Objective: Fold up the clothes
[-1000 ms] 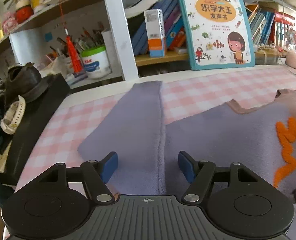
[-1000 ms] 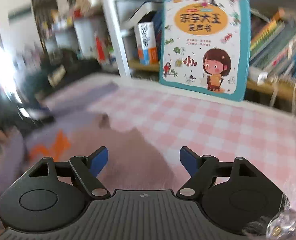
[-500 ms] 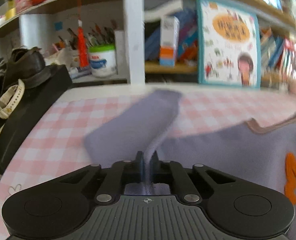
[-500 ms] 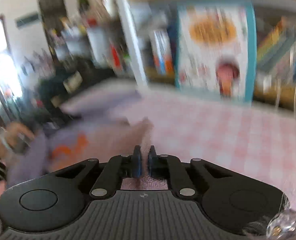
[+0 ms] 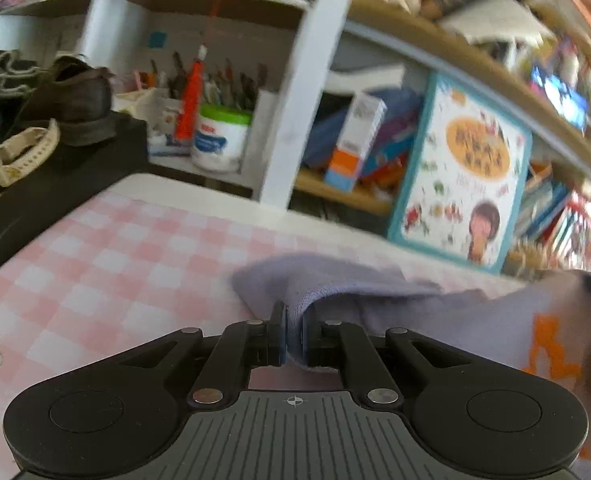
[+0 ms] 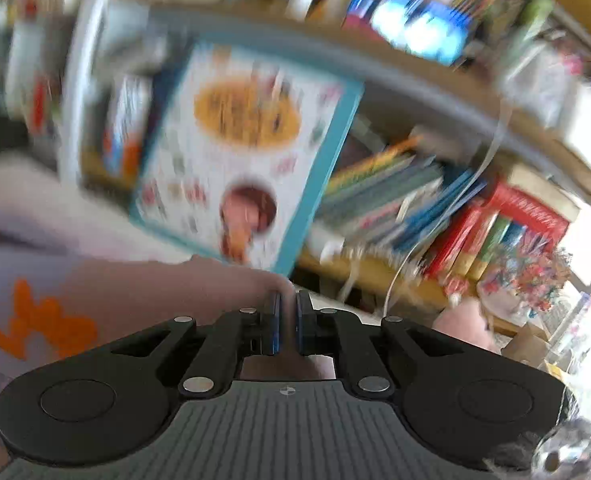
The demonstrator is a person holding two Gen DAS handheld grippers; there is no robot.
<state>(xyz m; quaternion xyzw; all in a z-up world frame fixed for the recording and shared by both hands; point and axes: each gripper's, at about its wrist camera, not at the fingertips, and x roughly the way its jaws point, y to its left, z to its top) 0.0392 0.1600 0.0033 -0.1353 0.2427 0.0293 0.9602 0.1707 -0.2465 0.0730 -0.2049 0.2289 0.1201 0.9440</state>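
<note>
The left gripper [image 5: 293,334] is pinching a bunched fold of fabric between its blue-padded fingers [image 5: 280,336], its camera view tilting. The right gripper [image 6: 287,322] is likewise clamping down, its fingers nearly meeting on cloth (the view is heavily blurred), and is tilting too.

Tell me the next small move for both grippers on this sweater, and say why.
Probably carry both gripped parts inward over the body and lay them down. The left gripper is shut on a bunched lavender fold of the sweater, lifted off the pink checked cloth. The right gripper is shut on its pinkish edge. The right view is blurred, so go slowly.
</note>
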